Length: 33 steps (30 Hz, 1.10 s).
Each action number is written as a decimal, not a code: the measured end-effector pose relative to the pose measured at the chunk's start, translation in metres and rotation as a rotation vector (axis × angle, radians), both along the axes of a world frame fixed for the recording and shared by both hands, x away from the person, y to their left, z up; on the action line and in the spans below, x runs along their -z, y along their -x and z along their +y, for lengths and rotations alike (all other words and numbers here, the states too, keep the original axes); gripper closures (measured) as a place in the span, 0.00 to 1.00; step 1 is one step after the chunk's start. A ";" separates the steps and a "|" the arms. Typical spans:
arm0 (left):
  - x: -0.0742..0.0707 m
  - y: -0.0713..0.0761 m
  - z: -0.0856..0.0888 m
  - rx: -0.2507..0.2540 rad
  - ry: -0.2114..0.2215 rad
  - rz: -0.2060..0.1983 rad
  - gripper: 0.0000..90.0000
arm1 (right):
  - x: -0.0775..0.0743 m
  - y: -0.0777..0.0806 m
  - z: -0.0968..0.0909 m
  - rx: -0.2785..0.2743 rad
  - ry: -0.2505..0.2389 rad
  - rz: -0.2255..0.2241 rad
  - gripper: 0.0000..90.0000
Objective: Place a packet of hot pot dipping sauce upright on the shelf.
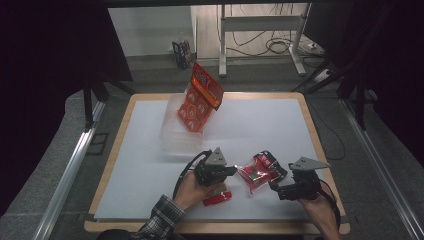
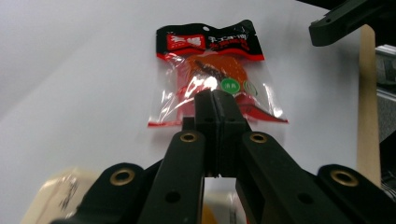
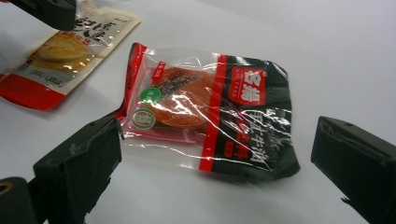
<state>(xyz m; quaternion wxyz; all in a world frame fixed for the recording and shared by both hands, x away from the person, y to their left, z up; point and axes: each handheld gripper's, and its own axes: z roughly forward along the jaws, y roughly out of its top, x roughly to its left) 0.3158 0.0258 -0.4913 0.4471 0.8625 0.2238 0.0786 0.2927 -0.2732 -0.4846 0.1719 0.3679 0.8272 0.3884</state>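
Observation:
A red-and-black snack packet (image 1: 260, 171) lies flat on the white table top (image 1: 150, 160) between my two grippers. My left gripper (image 1: 231, 170) is shut, its tips (image 2: 217, 100) over the packet's (image 2: 212, 74) near edge; I see nothing between the jaws. My right gripper (image 1: 275, 187) is open, one jaw on each side of the packet (image 3: 210, 102), above the table and not pressing on it (image 3: 219, 140). A cream-and-red packet (image 1: 217, 198) lies under the left hand, also seen as the pale packet (image 3: 65, 51) in the right gripper view.
A clear plastic container (image 1: 175, 135) stands at the back left of the table with an orange snack bag (image 1: 200, 97) leaning up out of it. The table's wooden rim (image 1: 320, 145) runs close by on the right. Desk legs and cables lie on the floor beyond.

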 end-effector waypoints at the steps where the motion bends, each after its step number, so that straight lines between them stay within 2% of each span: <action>1: 0.001 -0.002 -0.005 0.003 0.002 0.001 1.00 | 0.000 0.000 -0.001 0.002 -0.001 0.000 0.01; 3: 0.003 -0.006 -0.014 0.019 0.003 0.004 1.00 | 0.000 0.000 -0.004 0.007 -0.002 0.000 0.01; 5: 0.005 -0.008 -0.021 0.031 -0.026 -0.007 1.00 | 0.000 0.001 -0.006 0.012 -0.006 0.005 0.01; 10: 0.015 -0.012 -0.035 0.025 -0.066 0.009 0.99 | 0.001 0.000 -0.011 0.017 -0.014 0.010 0.01; 13: 0.020 -0.014 -0.041 0.043 -0.140 0.007 0.99 | 0.001 0.000 -0.012 0.021 -0.016 0.013 0.02; 15: 0.023 -0.014 -0.043 0.043 -0.173 -0.001 1.00 | 0.002 -0.001 -0.012 0.023 -0.021 0.019 0.01; 18: 0.028 -0.014 -0.044 0.037 -0.211 0.022 1.00 | 0.004 -0.002 -0.012 0.024 -0.017 0.037 0.02; 20: 0.030 -0.015 -0.043 0.040 -0.212 0.025 1.00 | 0.005 -0.003 -0.011 0.022 -0.016 0.051 0.01; 22: 0.030 -0.016 -0.042 0.037 -0.212 0.038 1.00 | 0.005 -0.003 -0.010 0.015 -0.017 0.045 0.01; 26: 0.032 -0.015 -0.041 0.037 -0.239 0.031 1.00 | 0.004 -0.001 -0.006 0.003 -0.015 0.050 0.01; 29: 0.033 -0.015 -0.039 0.038 -0.248 0.034 1.00 | 0.005 -0.002 -0.003 0.007 -0.009 0.076 0.01; 31: 0.033 -0.016 -0.038 0.041 -0.247 0.040 1.00 | 0.006 -0.003 0.000 -0.007 -0.035 0.103 0.01; 33: 0.033 -0.016 -0.038 0.041 -0.249 0.038 1.00 | 0.005 -0.004 0.003 0.002 -0.018 0.106 0.02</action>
